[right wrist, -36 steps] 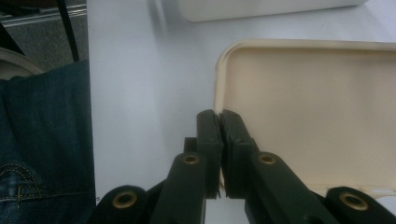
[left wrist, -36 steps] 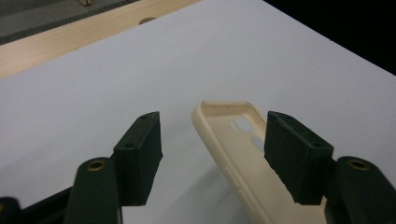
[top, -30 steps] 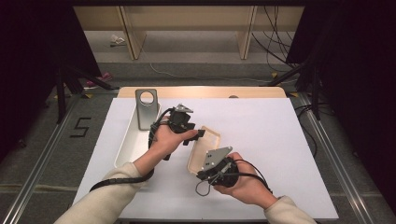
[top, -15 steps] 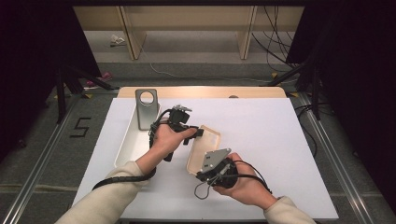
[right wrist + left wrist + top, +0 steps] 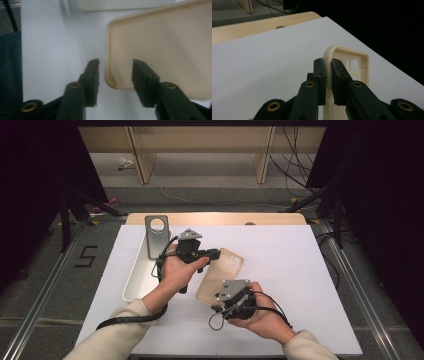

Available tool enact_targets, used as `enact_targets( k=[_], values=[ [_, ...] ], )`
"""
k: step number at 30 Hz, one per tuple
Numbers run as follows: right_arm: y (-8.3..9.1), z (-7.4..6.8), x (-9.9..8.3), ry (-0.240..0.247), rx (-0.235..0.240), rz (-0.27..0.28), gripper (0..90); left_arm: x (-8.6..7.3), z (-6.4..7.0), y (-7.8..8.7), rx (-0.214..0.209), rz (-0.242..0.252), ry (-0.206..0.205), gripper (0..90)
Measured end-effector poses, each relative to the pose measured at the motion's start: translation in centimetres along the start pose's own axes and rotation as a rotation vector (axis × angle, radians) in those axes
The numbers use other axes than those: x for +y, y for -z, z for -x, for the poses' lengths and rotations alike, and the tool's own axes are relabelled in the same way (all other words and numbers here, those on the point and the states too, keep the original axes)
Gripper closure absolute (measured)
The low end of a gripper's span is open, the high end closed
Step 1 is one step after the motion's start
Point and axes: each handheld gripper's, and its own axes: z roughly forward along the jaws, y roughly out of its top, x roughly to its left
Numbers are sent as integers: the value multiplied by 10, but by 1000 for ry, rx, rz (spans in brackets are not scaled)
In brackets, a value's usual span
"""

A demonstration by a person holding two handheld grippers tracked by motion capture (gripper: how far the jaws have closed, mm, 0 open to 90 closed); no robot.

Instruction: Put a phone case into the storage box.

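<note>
Case: we see the phone case on the table, at the centre, long axis running from 1 to 7 o'clock.
Left gripper: our jaws pinch the case's edge near its camera-hole end.
Right gripper: our jaws stand wide, straddling the case's near corner, not yet closed; this hand is nearer that 7 o'clock end.
Tray: at 9 o'clock of the case, it looks empty; a metal stand rises at its far end.
</note>
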Motion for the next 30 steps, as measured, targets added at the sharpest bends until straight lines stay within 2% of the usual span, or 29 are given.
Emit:
enact_targets(
  k=[2, 4, 6, 9, 14, 19, 25, 30],
  values=[
    [2, 3, -2, -26, -14, 25, 473, -2, -3, 4, 23, 30, -31, 828],
    [4, 7, -4, -53, -24, 50, 427, -5, -6, 7, 53, 51, -56, 827],
    [5, 10, -5, -78, -30, 80, 356, -8, -9, 11, 62, 72, -67, 827],
    [7, 13, -6, -104, -52, 113, 304, -12, -13, 17, 70, 103, -72, 827],
    [9, 19, -10, -157, -74, 161, 251, -17, -17, 28, 79, 150, -81, 827],
    [12, 23, -15, -185, -83, 192, 215, -21, -21, 39, 85, 188, -92, 827],
    [17, 30, -22, -230, -115, 217, 202, -28, -26, 48, 81, 217, -87, 827],
    [21, 34, -27, -260, -123, 231, 196, -33, -29, 53, 87, 230, -81, 827]
  ],
)
